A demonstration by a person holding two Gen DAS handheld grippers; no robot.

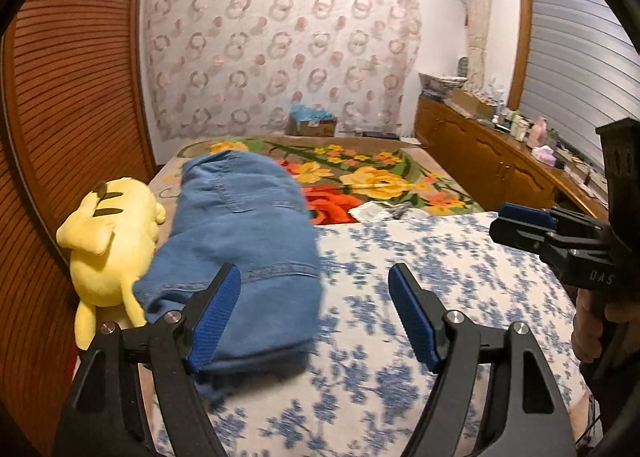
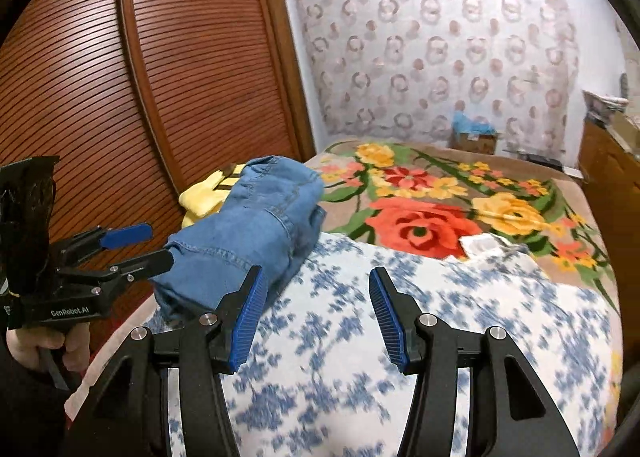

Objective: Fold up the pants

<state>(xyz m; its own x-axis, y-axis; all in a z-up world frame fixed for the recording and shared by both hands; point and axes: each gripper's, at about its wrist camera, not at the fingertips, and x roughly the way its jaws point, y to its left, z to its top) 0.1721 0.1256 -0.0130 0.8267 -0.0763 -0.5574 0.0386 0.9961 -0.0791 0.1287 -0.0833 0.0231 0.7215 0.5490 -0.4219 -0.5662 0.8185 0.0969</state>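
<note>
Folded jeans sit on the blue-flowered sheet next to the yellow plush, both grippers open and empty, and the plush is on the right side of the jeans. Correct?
One thing is off: the plush lies on the left side of the jeans, toward the wooden doors, as the left wrist view shows. The rest stands: folded jeans on the sheet, left gripper and right gripper both open and empty.

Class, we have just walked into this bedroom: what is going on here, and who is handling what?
A person holds a black two-finger gripper with blue pads in each hand, over a bed. The folded blue denim pants lie in a compact bundle on the blue-and-white floral sheet, beside a yellow plush toy. The left gripper and the right gripper both stand open and hold nothing. The folding looks done.
</note>
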